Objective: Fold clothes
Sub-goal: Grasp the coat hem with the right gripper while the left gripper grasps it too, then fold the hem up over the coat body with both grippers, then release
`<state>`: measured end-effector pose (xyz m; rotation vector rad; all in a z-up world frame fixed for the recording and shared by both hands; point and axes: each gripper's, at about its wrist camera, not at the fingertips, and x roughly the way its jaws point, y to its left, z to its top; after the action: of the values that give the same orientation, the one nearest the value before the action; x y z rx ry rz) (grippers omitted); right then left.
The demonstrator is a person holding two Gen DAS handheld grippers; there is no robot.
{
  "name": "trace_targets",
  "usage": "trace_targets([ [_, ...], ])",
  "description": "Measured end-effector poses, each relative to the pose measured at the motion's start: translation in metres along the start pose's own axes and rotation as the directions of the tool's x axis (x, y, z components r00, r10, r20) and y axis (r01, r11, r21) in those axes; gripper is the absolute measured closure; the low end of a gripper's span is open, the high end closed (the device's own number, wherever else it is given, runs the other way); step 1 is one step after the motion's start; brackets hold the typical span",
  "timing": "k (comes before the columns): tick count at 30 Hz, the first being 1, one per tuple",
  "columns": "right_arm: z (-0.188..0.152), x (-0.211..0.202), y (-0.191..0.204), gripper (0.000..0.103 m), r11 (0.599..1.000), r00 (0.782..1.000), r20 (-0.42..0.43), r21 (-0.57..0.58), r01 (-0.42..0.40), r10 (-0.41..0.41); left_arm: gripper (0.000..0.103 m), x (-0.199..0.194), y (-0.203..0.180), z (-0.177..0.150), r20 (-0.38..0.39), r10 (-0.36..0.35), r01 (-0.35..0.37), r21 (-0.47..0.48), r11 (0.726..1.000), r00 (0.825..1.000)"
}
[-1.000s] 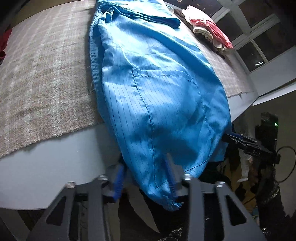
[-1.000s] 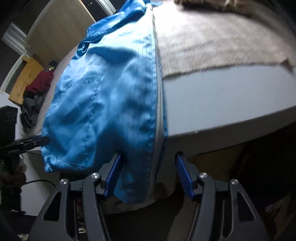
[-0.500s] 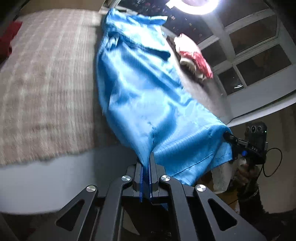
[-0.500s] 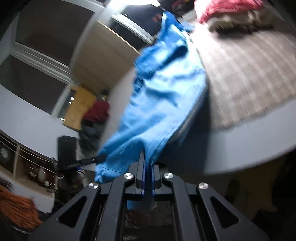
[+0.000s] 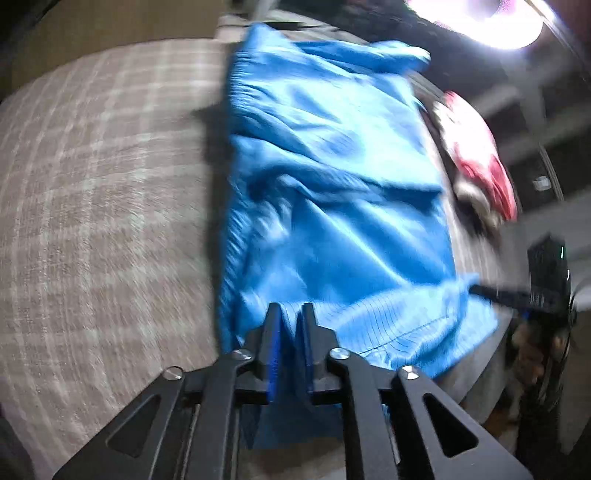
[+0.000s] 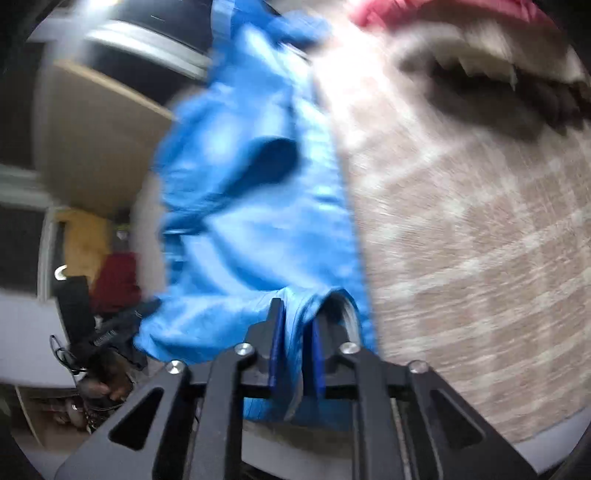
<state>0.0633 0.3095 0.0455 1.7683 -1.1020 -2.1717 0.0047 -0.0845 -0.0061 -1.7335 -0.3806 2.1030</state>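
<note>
1. Both tongs have blue cloth between their blue pads: the left tongs (image 5: 289, 325) stand narrow with the hem of the blue garment (image 5: 332, 206) running between the pads, and the right tongs (image 6: 297, 325) stand narrow with a bunched corner of the same garment (image 6: 251, 229) between theirs.
2. Each pair of jaws has just been opening a little from a tight pinch, with the cloth between them; the blur does not let me say for certain how hard the pads press.
3. That garment lies lengthwise on a checked beige blanket (image 5: 103, 206) that covers the surface, its near hem lifted off the blanket at the two tongs and its far end with the collar lying flat.
4. Seen from the left wrist, a heap of red and white clothes (image 5: 476, 162) sits on the blanket just beyond the garment's right edge; from the right wrist the same heap (image 6: 461, 33) shows at the top, well clear of the tongs.
5. Off the edge of the surface, a red cloth (image 6: 118, 284) lies by a yellow wooden cabinet (image 6: 83, 243).
6. A bright lamp (image 5: 480, 18) glares at the top of the left wrist view.
7. Nothing lies on the blanket between the tongs and the garment's far end.
</note>
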Motion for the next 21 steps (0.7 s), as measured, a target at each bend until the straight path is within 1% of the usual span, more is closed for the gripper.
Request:
trace_targets([
  [1, 0.003, -0.007, -0.001, 0.08, 1.0, 1.0, -0.009, -0.016, -0.02, 0.02, 0.071, -0.009, 0.003, 0.001, 0.017, -0.013, 0.013, -0.01, 1.0, 1.0],
  [2, 0.006, -0.014, -0.002, 0.071, 0.999, 0.999, -0.018, -0.031, -0.04, 0.04, 0.067, -0.019, 0.005, 0.001, 0.034, -0.021, 0.022, -0.011, 1.0, 0.999],
  [3, 0.006, -0.025, -0.001, 0.066, 0.997, 0.999, -0.004, -0.071, -0.042, 0.042, 0.066, -0.03, 0.006, -0.002, 0.056, -0.023, 0.023, 0.001, 1.0, 0.998],
  [4, 0.005, -0.037, 0.001, 0.065, 0.992, 0.999, 0.019, -0.118, -0.038, 0.041, 0.065, -0.041, 0.005, -0.007, 0.077, -0.021, 0.019, 0.027, 0.999, 0.997],
  [6, 0.003, -0.061, 0.004, 0.065, 0.977, 0.997, 0.063, -0.21, -0.027, 0.041, 0.065, -0.055, 0.001, -0.021, 0.082, 0.007, -0.014, 0.095, 0.995, 0.997],
  [8, 0.0, -0.066, 0.01, 0.065, 0.958, 0.998, 0.052, -0.288, -0.003, 0.019, 0.066, -0.053, -0.01, -0.042, 0.036, 0.042, -0.047, 0.152, 0.987, 0.998],
  [10, -0.006, -0.055, 0.017, 0.066, 0.933, 1.0, -0.006, -0.358, -0.024, 0.023, 0.067, -0.035, -0.021, -0.058, -0.042, 0.037, -0.029, 0.193, 0.981, 0.998],
  [12, -0.013, -0.036, 0.025, 0.068, 0.908, 0.997, -0.071, -0.415, -0.053, 0.026, 0.067, -0.014, -0.033, -0.072, -0.124, 0.027, 0.003, 0.228, 0.974, 0.992],
  [15, -0.022, 0.004, 0.043, 0.068, 0.869, 0.987, -0.159, -0.489, -0.079, 0.0, 0.067, 0.02, -0.05, -0.077, -0.188, 0.041, 0.014, 0.282, 0.959, 0.981],
  [16, -0.02, 0.013, 0.049, 0.068, 0.862, 0.987, -0.162, -0.5, -0.085, 0.003, 0.067, 0.028, -0.054, -0.072, -0.196, 0.028, 0.029, 0.284, 0.959, 0.98],
  [18, -0.012, 0.029, 0.061, 0.068, 0.853, 0.988, -0.152, -0.514, -0.094, 0.018, 0.067, 0.033, -0.054, -0.05, -0.142, 0.014, 0.024, 0.258, 0.966, 0.99],
  [19, -0.006, 0.032, 0.065, 0.068, 0.859, 0.992, -0.125, -0.506, -0.078, 0.017, 0.067, 0.028, -0.051, -0.037, -0.085, 0.03, -0.009, 0.241, 0.971, 0.996],
  [20, 0.004, 0.031, 0.064, 0.068, 0.875, 0.998, -0.066, -0.483, -0.03, -0.002, 0.066, 0.02, -0.045, -0.023, -0.015, 0.058, -0.054, 0.219, 0.974, 0.998],
  [21, 0.011, 0.024, 0.06, 0.068, 0.889, 1.0, 0.005, -0.457, 0.029, -0.031, 0.065, 0.009, -0.038, -0.012, 0.06, 0.095, -0.104, 0.187, 0.977, 0.994],
])
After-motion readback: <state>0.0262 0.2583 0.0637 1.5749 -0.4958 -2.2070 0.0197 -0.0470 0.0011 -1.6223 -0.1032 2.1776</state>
